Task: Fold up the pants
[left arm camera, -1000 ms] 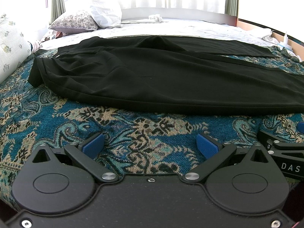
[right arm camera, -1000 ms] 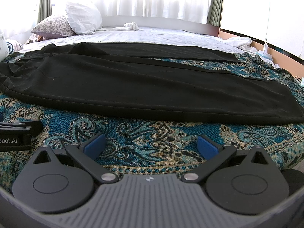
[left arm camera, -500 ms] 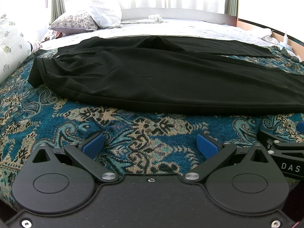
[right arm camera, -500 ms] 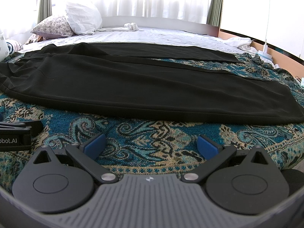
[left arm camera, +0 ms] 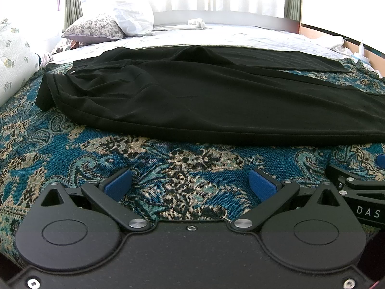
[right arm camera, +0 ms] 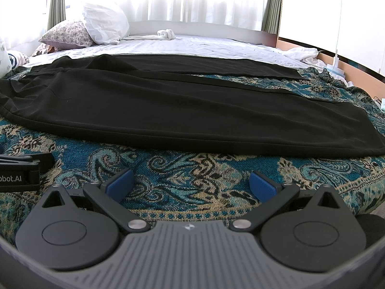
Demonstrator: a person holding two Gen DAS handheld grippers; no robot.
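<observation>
Left wrist view: left gripper (left arm camera: 190,183) gapes empty over the patterned bedspread (left arm camera: 168,168); black pants (left arm camera: 204,101) lie flat ahead, waistband leftward. Right wrist view: right gripper (right arm camera: 191,185) likewise spread, empty, near the hem side. Best: pinch the near edge at both ends together, lift evenly.

We see no change across the views: neither tool shifts, the pants (left arm camera: 204,96) lie the same on the bed (left arm camera: 168,168), and nothing else differs.
</observation>
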